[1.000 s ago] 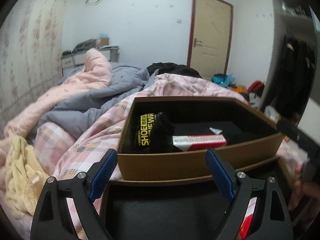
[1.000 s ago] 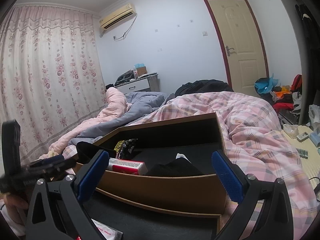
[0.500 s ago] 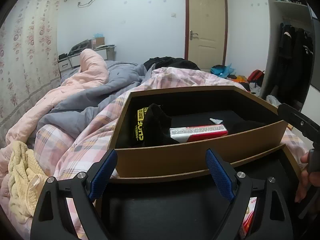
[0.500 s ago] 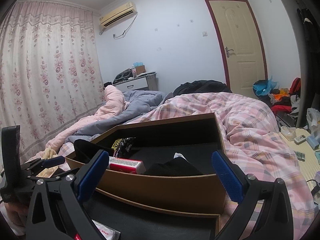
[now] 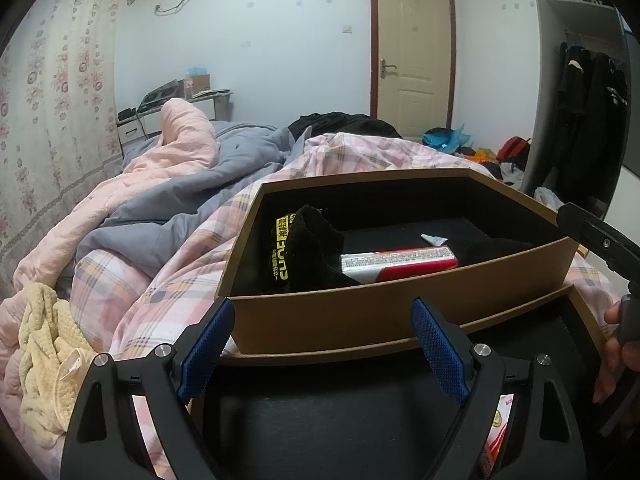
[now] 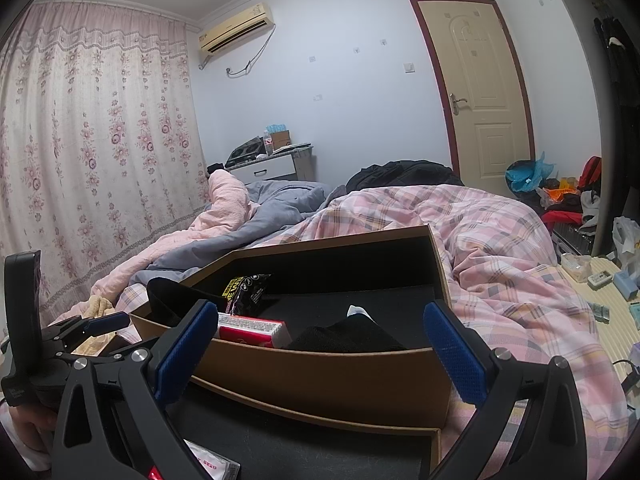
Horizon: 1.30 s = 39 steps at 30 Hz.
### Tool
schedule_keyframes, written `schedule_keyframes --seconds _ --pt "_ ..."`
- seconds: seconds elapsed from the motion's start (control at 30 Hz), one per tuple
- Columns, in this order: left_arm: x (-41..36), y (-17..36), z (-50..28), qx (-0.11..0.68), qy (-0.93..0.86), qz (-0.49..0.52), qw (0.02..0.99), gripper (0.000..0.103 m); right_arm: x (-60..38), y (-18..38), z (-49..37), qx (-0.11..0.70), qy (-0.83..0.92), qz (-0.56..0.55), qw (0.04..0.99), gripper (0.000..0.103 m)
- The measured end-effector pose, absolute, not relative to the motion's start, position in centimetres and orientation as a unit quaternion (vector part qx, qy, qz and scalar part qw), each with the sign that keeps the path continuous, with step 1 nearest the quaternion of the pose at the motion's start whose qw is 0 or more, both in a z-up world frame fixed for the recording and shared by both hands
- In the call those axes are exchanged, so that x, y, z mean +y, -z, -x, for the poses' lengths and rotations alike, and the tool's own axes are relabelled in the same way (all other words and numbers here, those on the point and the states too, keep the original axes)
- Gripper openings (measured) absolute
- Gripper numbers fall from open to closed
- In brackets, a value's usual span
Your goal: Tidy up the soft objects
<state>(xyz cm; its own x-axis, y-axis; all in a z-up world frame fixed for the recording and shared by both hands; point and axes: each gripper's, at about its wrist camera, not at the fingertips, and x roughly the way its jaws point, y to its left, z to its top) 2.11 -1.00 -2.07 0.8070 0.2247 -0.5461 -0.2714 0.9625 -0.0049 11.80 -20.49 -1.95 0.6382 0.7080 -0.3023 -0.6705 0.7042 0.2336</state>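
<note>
Left hand-held gripper (image 5: pixel 322 344): jaws apart, empty, view rolled level since earlier. Right hand-held gripper (image 6: pixel 320 346): jaws apart, empty, unmoved. Brown box (image 5: pixel 360 316): contents unchanged.

A brown cardboard box (image 5: pixel 400 316) with a black lining sits open on the bed, its long front wall facing both cameras. Inside, at the left end, a black sock (image 5: pixel 316 248) stands slumped, draped over a black packet with yellow lettering (image 5: pixel 282 248) that leans on the left wall. Just right of the sock lies a flat red-and-white pack (image 5: pixel 396 262), on its side along the front wall. Further right, a second dark soft item (image 6: pixel 348 336) lies low against the front wall, with a small white tag (image 6: pixel 356 311) showing just behind it.
</note>
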Motion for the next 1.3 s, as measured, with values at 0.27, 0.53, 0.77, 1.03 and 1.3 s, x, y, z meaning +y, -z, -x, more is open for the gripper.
schedule_keyframes --seconds 0.27,0.53,0.77,1.03,1.3 --pt "-1.0 1.9 -2.0 0.282 -0.135 0.041 0.949 0.088 -20.5 1.9 -11.9 0.188 -0.381 -0.050 0.904 0.102" --pt "-0.5 -1.1 -0.3 0.247 -0.136 0.066 0.957 0.088 -19.8 0.5 -10.9 0.191 -0.396 -0.035 0.897 0.102" --pt "0.1 -0.8 -0.1 0.247 -0.141 0.079 0.956 0.088 -18.6 -0.6 -8.1 0.228 -0.421 0.054 0.876 0.102" --pt "0.8 -0.2 -0.1 0.251 -0.147 0.094 0.952 0.088 -16.9 2.3 -7.3 0.314 -0.458 0.107 0.825 0.101" --pt "0.4 0.4 -0.4 0.259 -0.149 0.084 0.950 0.088 -14.6 4.6 -6.1 0.331 -0.477 0.179 0.794 0.090"
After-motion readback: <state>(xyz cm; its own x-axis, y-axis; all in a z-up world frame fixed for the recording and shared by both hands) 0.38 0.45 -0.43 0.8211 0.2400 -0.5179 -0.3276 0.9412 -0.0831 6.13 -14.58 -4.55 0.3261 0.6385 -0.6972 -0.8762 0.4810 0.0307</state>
